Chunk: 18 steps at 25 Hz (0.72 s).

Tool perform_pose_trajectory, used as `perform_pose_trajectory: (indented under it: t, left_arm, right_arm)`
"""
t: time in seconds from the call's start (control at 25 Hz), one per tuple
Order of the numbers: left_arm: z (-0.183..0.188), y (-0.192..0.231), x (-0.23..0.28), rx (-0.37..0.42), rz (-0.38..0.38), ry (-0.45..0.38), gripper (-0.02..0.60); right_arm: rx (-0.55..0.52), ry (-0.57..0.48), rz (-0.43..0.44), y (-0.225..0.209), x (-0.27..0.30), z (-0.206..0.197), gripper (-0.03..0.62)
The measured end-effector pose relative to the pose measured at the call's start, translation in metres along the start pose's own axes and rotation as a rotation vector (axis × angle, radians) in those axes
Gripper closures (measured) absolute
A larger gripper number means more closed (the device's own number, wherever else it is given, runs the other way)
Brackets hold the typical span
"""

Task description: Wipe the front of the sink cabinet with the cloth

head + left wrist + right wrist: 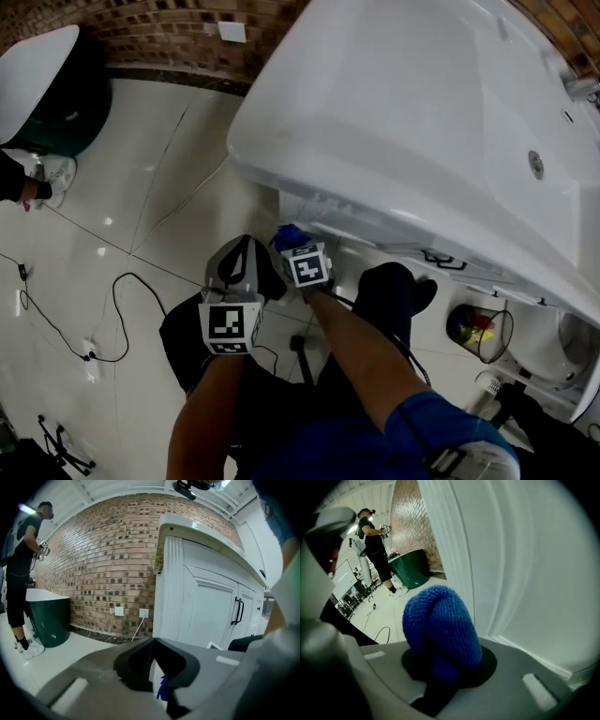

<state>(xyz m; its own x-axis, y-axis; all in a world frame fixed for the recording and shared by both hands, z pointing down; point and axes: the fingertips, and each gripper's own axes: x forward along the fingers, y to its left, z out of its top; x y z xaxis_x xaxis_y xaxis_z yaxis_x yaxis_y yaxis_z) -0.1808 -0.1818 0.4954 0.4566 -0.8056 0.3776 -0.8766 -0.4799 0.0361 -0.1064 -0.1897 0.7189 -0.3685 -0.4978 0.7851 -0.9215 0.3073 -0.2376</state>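
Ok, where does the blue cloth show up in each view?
Head view: blue cloth at centre, just above a marker cube, by the cabinet front.
Left gripper view: only a blue sliver at bottom centre.
Right gripper view: centre, clamped in the right gripper tongs.
Shared landmark: the white sink cabinet.

Brick wall point(103, 564) w/ 2 white sockets point(119, 611) beyond left gripper point(157, 660); glossy white tile floor point(141, 169), black cable point(114, 309) to gripper's left; green tub point(47, 620) w/ white top further left.
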Motion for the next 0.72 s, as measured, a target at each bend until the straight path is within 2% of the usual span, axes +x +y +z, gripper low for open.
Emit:
perform_pose_trajectory:
  t: [0.16, 0.28, 0.48, 0.72]
  left_arm:
    - [-0.014, 0.014, -0.006, -0.027, -0.010, 0.002, 0.581]
    - [-0.018, 0.019, -0.004, -0.046, -0.004, 0.011, 0.581]
    - [-0.014, 0.010, 0.006, -0.057, -0.027, 0.004, 0.581]
    - [-0.003, -0.026, 0.016, 0.011, -0.106, -0.007, 0.581]
  right_arm:
    - [0.079, 0.110, -0.034, -0.010, 0.040, -0.018, 0.528]
    - [0.128, 0.173, -0.063, -0.023, 0.042, -0.032, 0.528]
    - [0.183, 0.196, -0.134, -0.050, 0.023, -0.052, 0.528]
    - [0.264, 0.206, -0.186, -0.082, -0.009, -0.079, 0.528]
